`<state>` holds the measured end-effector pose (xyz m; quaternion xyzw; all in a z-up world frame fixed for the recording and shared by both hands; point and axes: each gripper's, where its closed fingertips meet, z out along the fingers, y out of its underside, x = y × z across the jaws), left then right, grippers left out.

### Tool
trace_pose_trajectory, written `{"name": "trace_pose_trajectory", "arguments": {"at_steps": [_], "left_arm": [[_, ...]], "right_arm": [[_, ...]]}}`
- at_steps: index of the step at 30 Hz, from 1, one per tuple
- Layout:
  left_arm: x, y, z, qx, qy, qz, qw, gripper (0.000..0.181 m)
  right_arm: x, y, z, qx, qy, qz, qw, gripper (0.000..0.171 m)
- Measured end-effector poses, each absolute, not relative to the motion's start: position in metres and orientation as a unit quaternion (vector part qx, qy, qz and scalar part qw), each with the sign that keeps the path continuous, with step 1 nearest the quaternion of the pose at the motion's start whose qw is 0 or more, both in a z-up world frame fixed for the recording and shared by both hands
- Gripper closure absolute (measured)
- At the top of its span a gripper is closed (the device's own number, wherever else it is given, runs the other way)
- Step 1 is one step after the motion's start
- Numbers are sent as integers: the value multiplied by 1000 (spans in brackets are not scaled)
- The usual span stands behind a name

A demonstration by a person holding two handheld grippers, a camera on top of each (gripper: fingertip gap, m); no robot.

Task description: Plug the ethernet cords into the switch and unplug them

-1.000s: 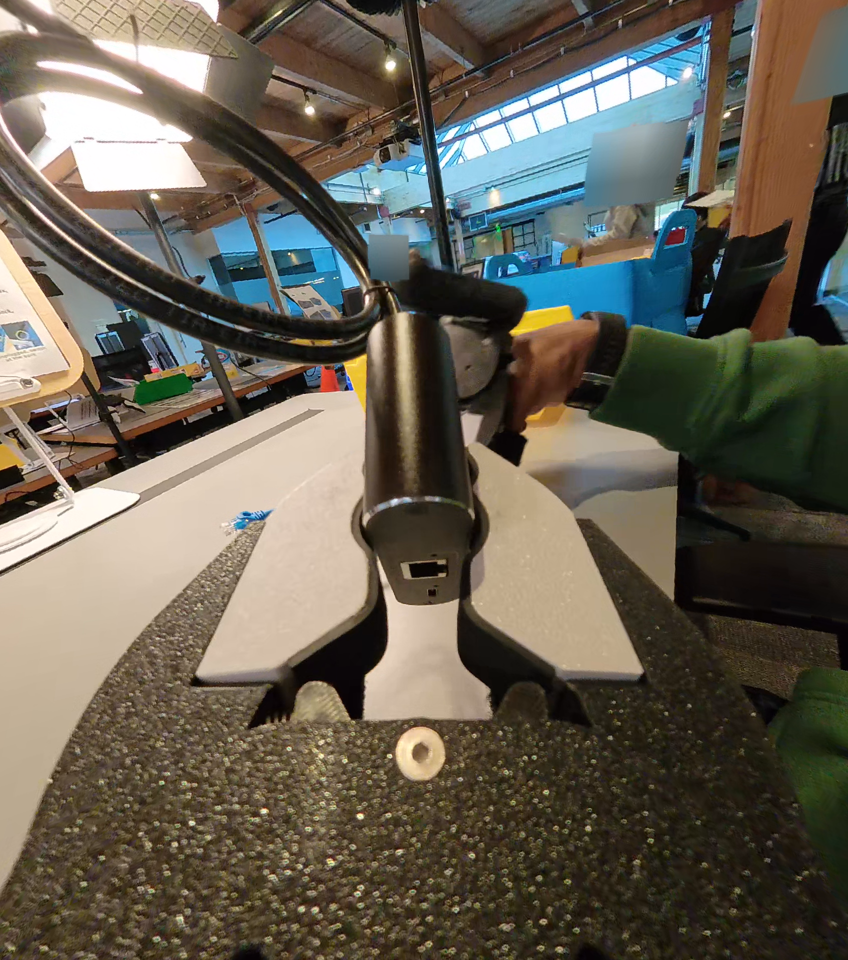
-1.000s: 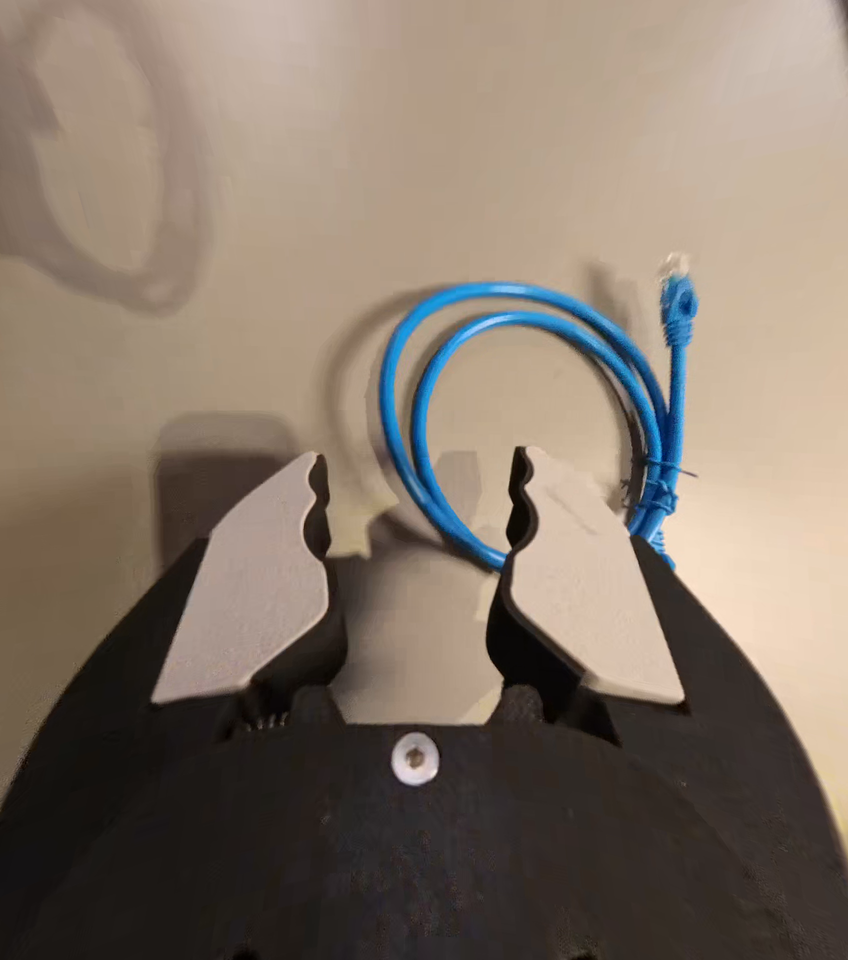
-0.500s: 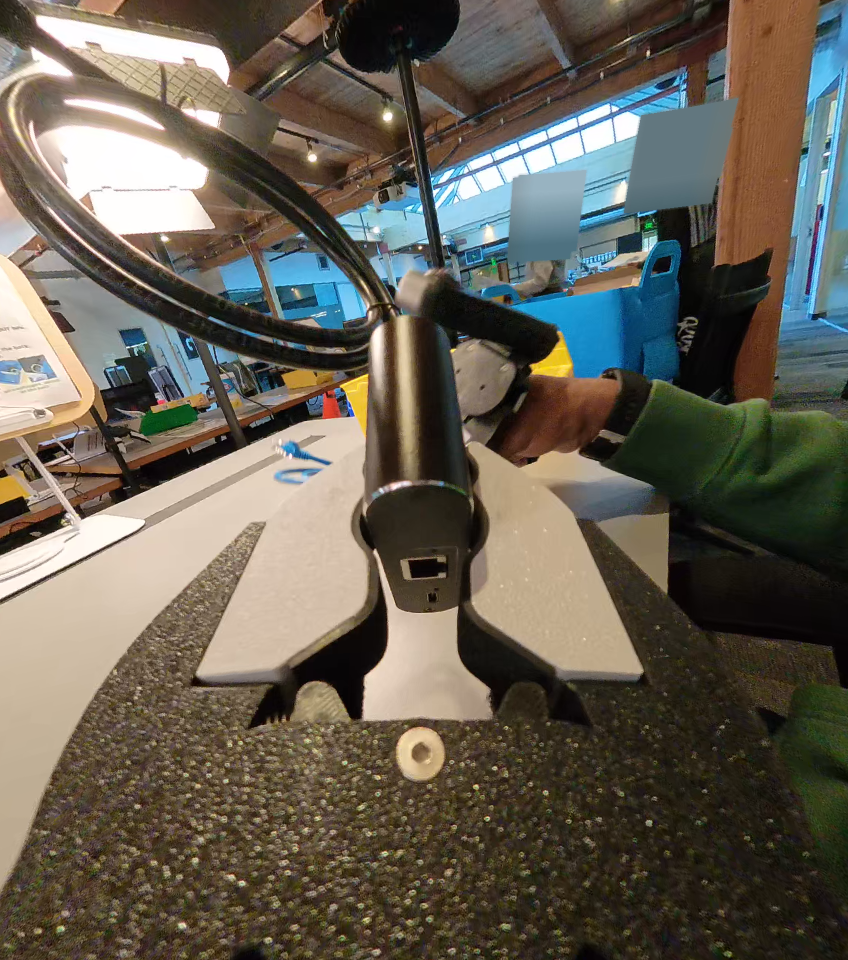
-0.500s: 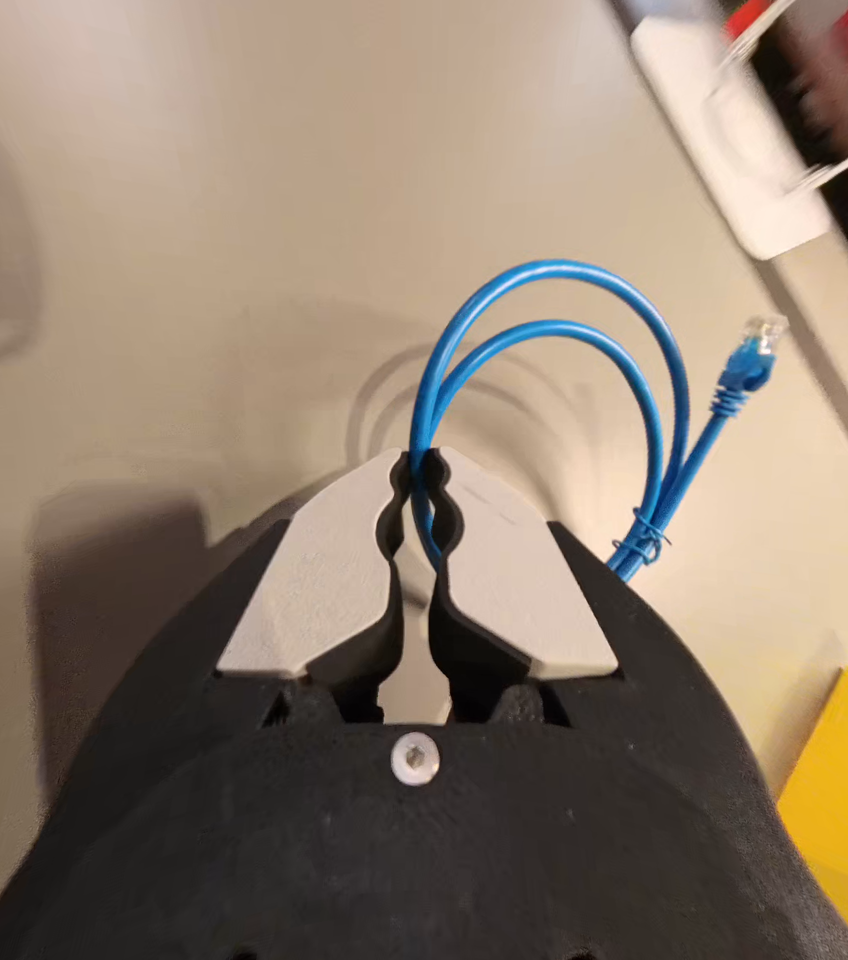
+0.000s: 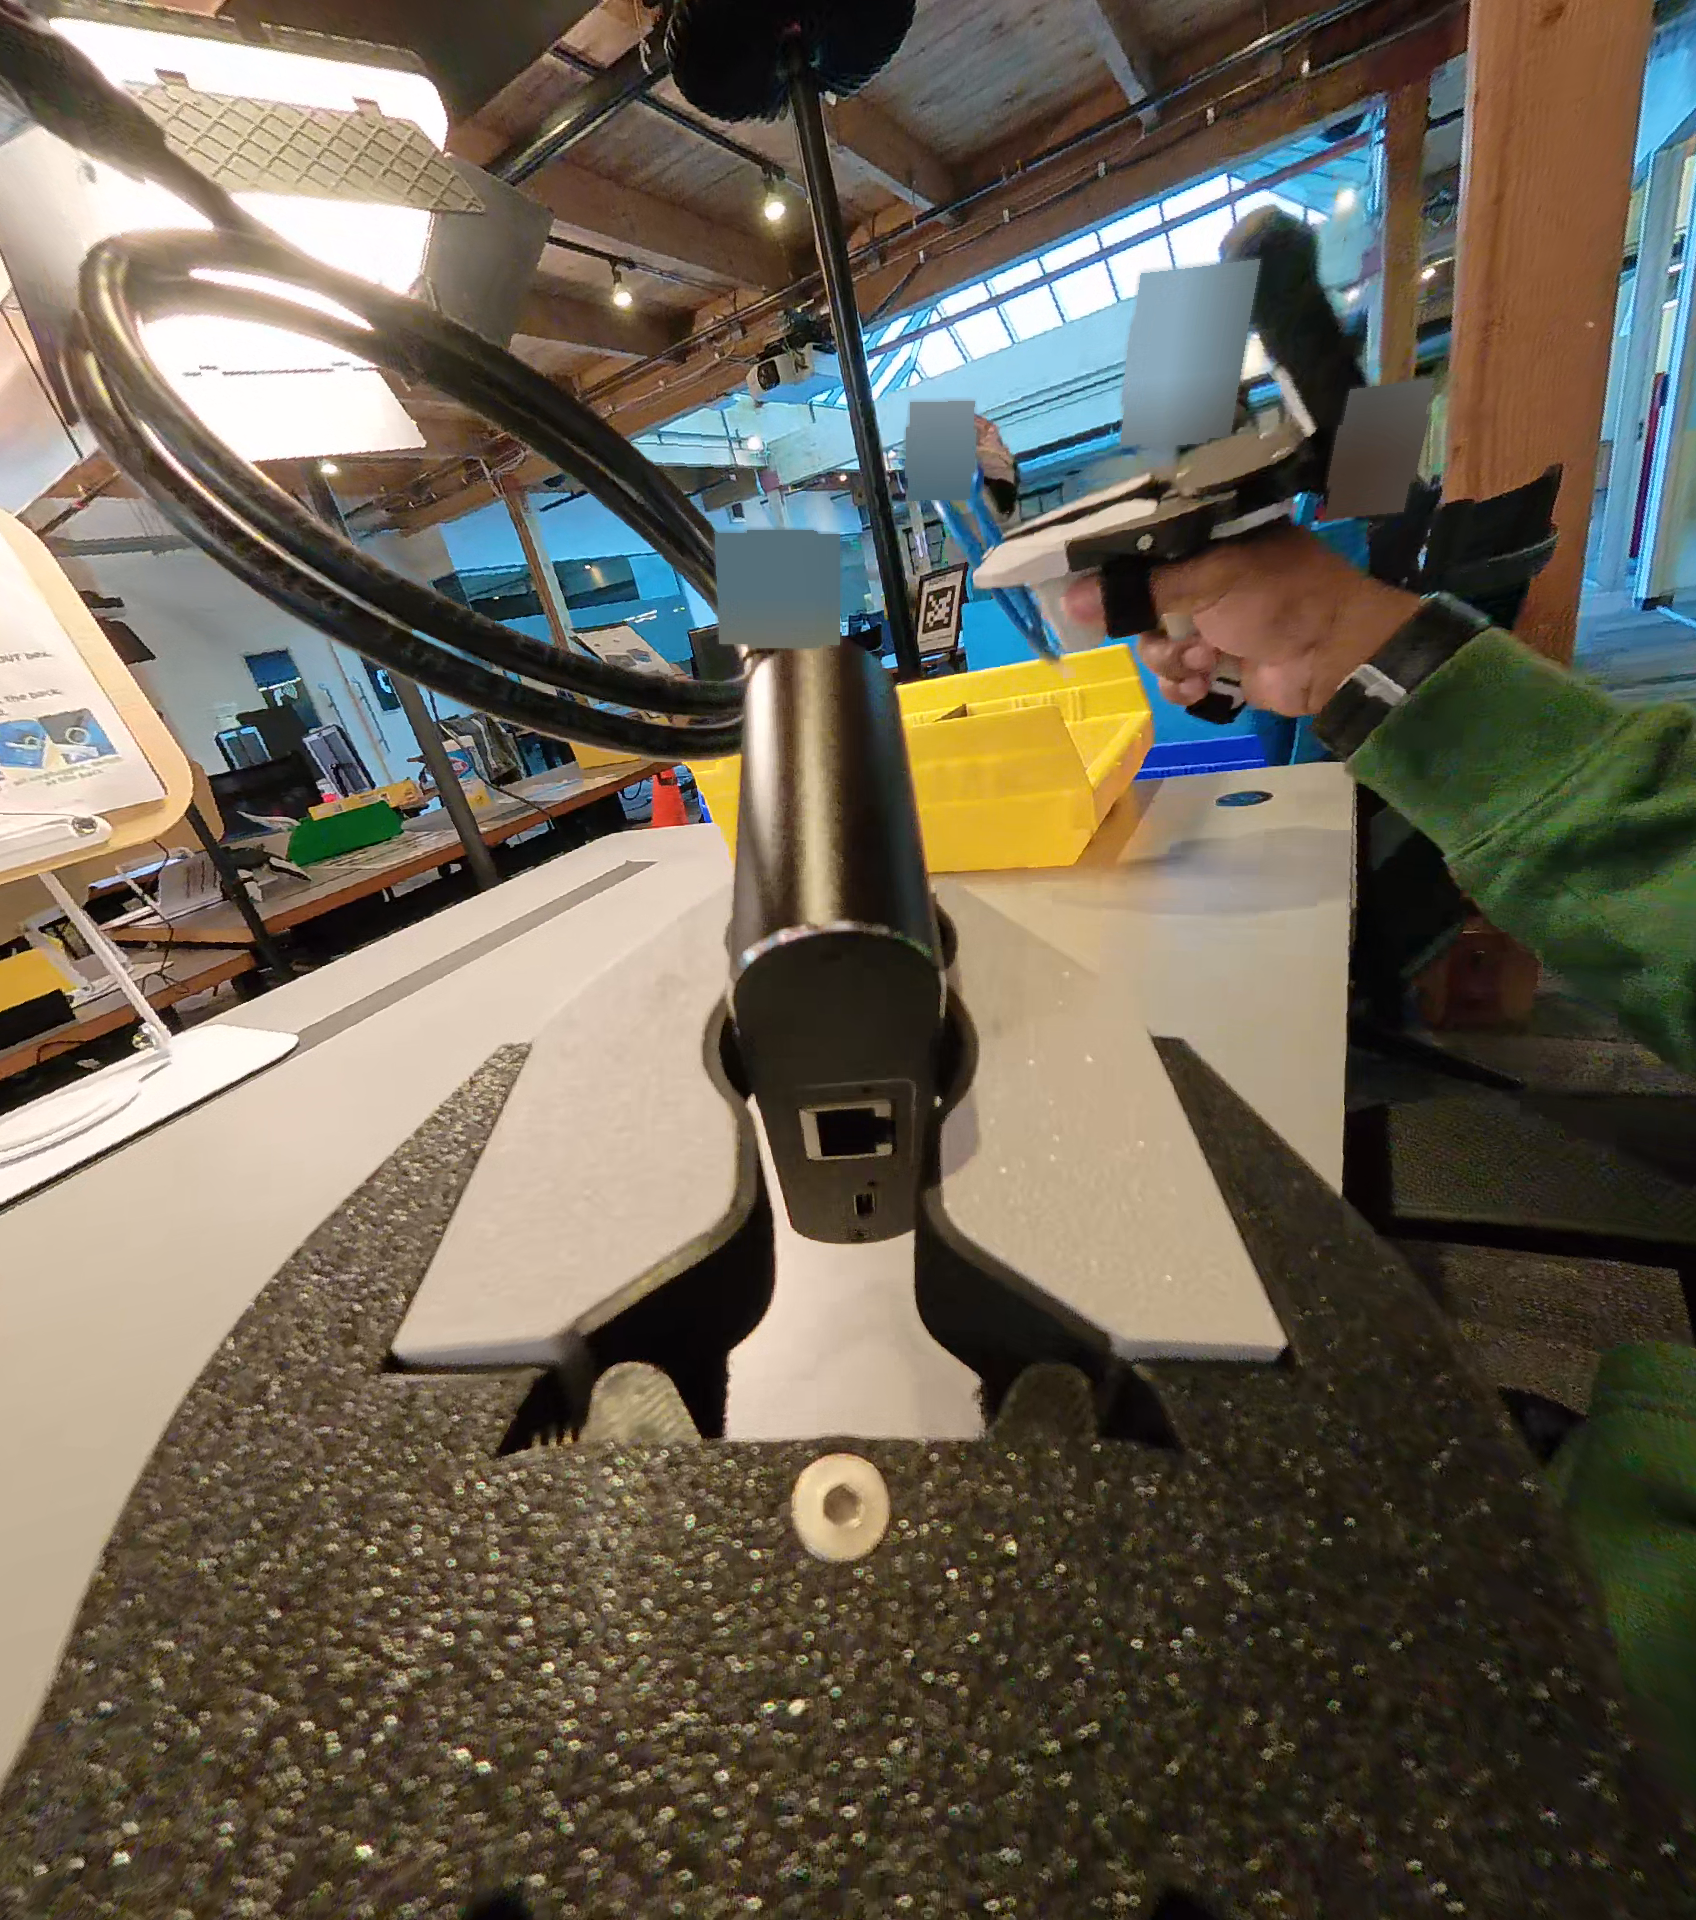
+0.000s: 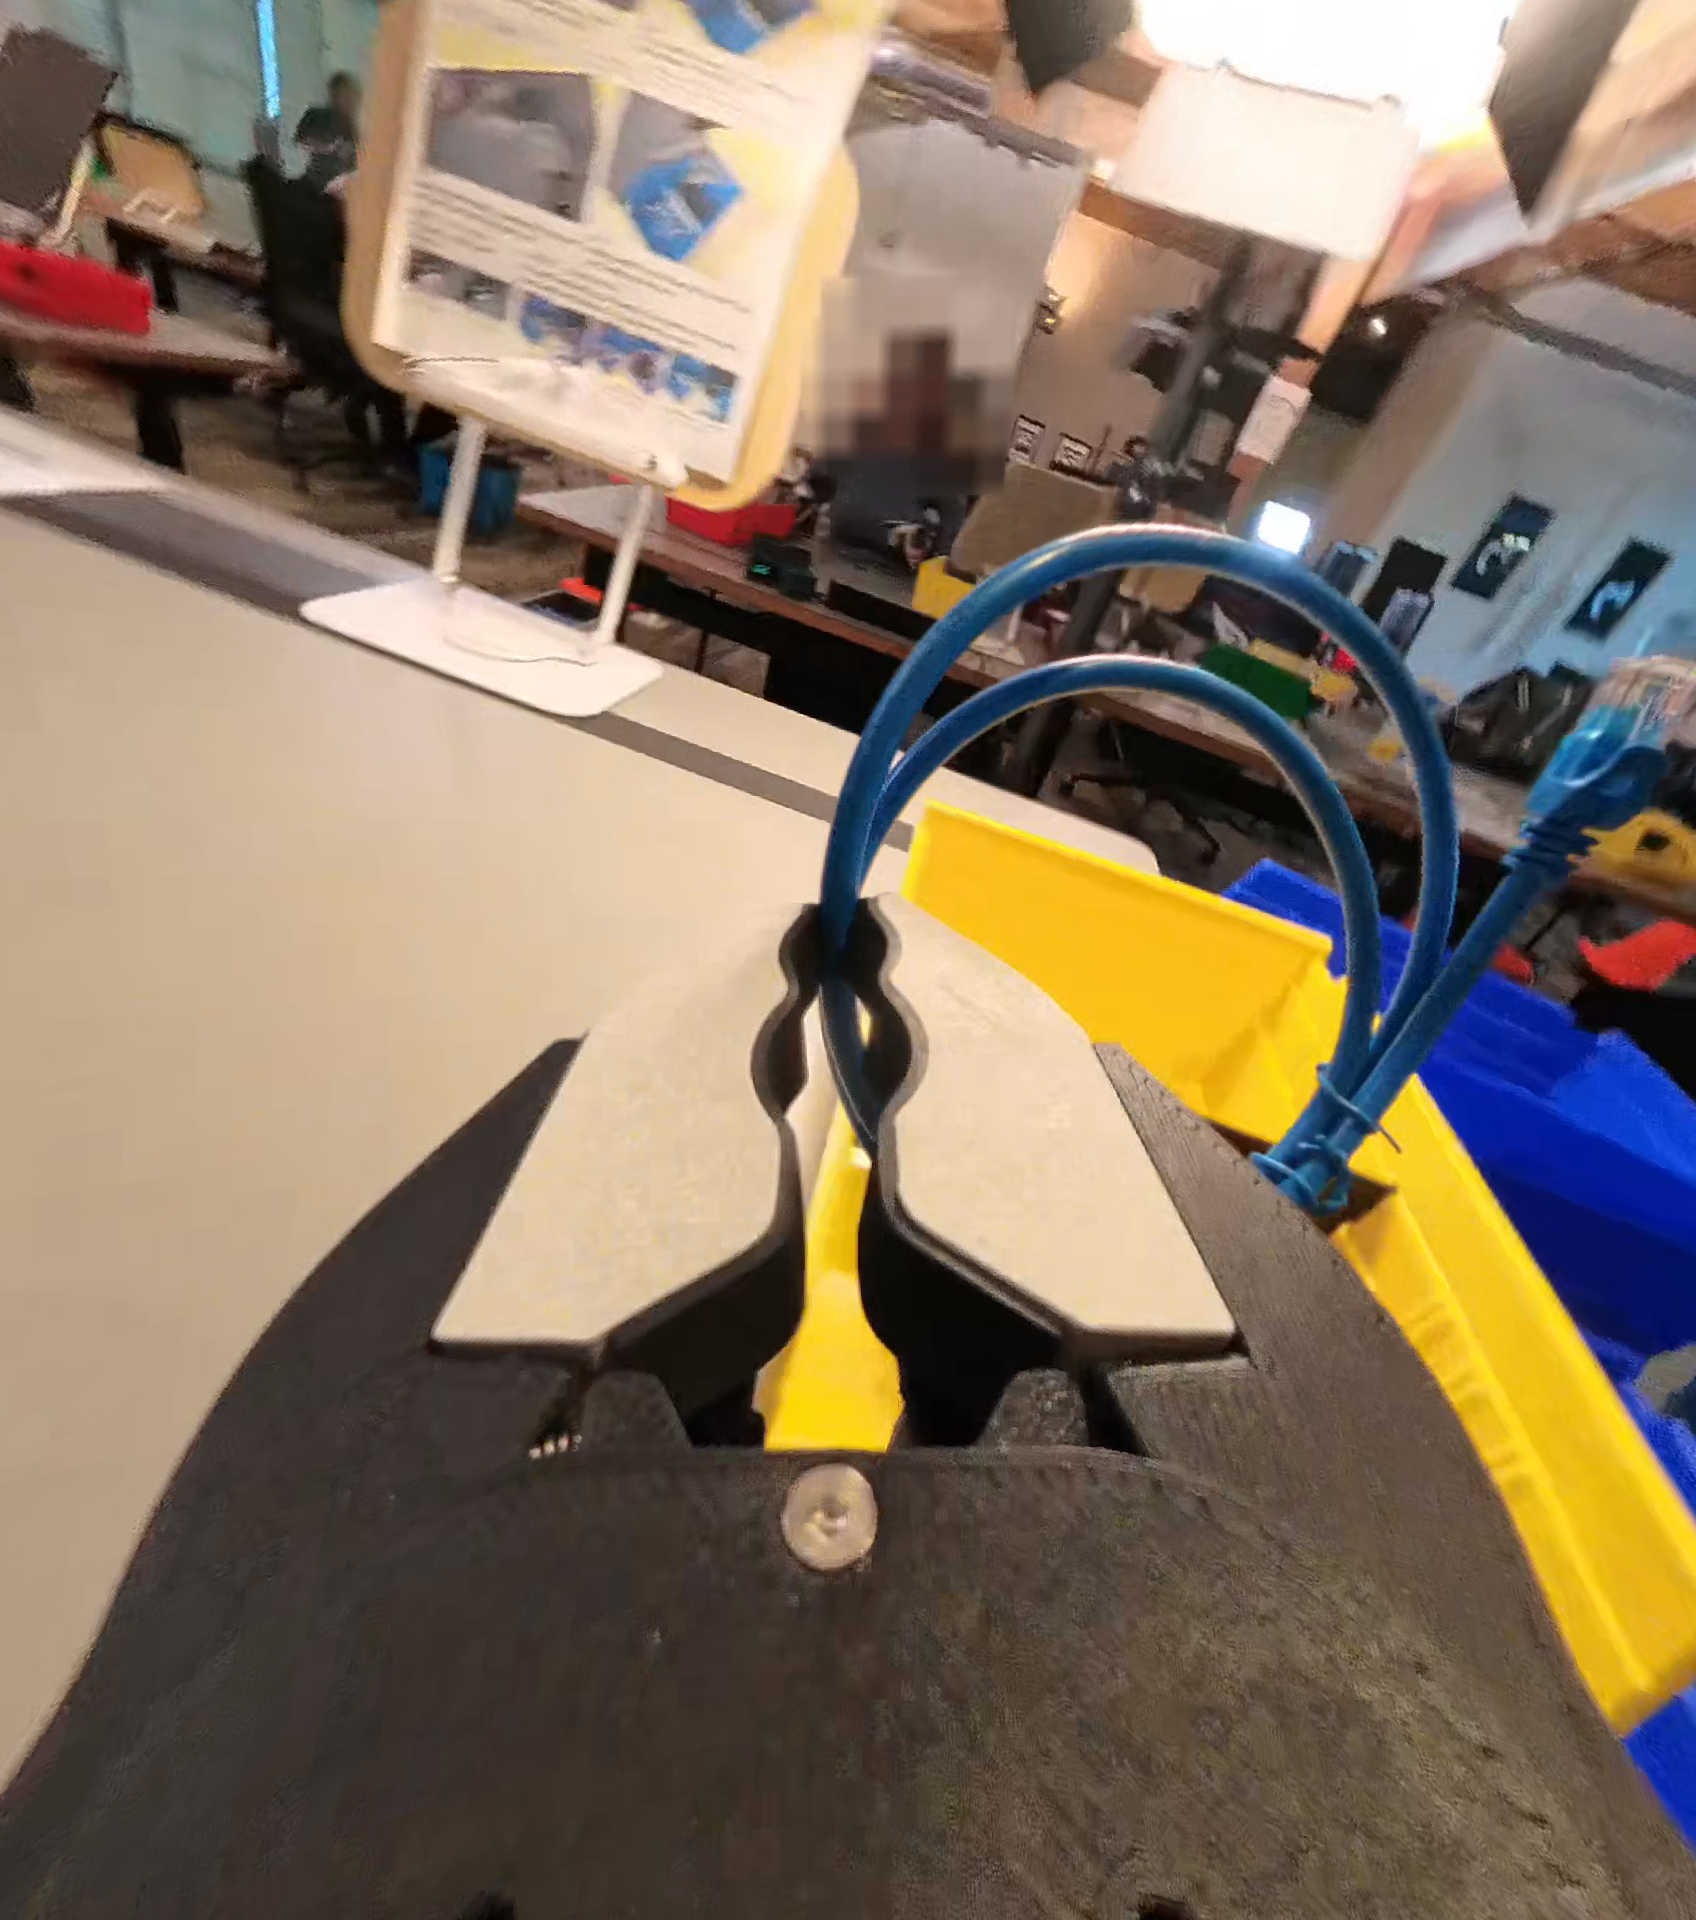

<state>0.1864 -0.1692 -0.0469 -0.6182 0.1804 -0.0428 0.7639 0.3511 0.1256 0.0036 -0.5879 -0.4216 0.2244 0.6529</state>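
Both grippers are loaded, the left gripper clamped around the black switch above the counter, the right gripper pinching the blue ethernet cord mid-loop, so plugging in likely first needs regripping near its free plug.

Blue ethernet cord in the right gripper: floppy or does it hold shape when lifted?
Probably springy rather than limp: the blue cord arcs up in two loops above the right gripper without sagging. A tie bundles the strands, so it likely lifts as one coil. It looks light; the free plug sticks out and may swing.
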Motion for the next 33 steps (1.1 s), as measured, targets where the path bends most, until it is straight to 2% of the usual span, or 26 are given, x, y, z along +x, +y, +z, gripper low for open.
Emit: {"name": "trace_pose_trajectory", "arguments": {"at_steps": [4, 5, 10, 13, 15, 20, 23, 27, 31, 33], "left_arm": [[188, -169, -48, -618, 186, -39, 763, 154], [188, -169, -47, -618, 186, -40, 763, 154], [184, -167, -47, -623, 174, -54, 761, 153], [185, -164, -51, -635, 177, -63, 749, 153], [186, -162, -52, -641, 179, -64, 744, 153], [179, -168, -45, -623, 158, -88, 761, 153], [169, -173, -38, -604, 133, -124, 776, 153], [161, -178, -32, -585, 113, -163, 786, 153], [162, -182, -29, -567, 109, -215, 788, 153], [164, -182, -28, -566, 109, -231, 784, 153]], "right_arm": [[366, 188, -61, -696, -361, 206, 585, 162], [369, 194, -68, -710, -346, 198, 580, 157], [363, 167, -31, -664, -363, 199, 622, 145], [331, 118, -8, -601, -427, 233, 634, 145], [293, 63, -8, -541, -508, 280, 608, 146], [215, -105, -60, -358, -725, 369, 458, 146], [180, -148, -82, -349, -735, 395, 427, 144], [151, -168, -79, -324, -700, 405, 492, 129], [143, -174, -76, -250, -689, 331, 595, 135], [144, -176, -73, -214, -685, 287, 635, 147]]}}
